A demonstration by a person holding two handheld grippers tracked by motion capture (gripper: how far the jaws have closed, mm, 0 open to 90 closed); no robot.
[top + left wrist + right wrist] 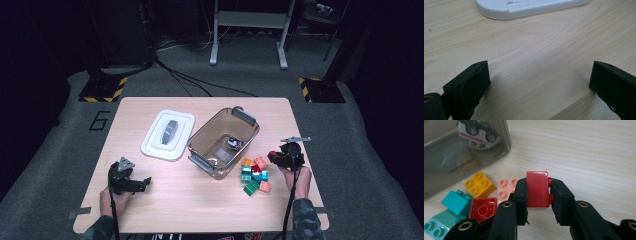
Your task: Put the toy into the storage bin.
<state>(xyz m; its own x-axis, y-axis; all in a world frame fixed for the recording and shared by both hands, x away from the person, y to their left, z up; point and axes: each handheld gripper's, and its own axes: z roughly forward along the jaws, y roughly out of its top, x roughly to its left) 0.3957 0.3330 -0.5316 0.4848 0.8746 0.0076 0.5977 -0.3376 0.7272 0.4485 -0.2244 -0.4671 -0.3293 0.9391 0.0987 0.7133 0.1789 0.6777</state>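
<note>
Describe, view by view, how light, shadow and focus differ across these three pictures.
High view: bright table, dark room around it. Left gripper view: sharp wood grain, soft shadows under the left gripper, white lid cut off at the top. Right gripper view: glare on the red brick in the right gripper; toy car blurred behind the box wall.

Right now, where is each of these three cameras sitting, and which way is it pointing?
High view: fixed above the person's side, looking forward and down on the table; both forearms, the left gripper and the right gripper show.
Left gripper view: rides the left gripper, looking along its open jaws at bare wood and the white lid.
Right gripper view: rides the right gripper, whose jaws pinch a red block near the clear bin.
Shared: the high and right gripper views both show the loose blocks and the bin.
</note>
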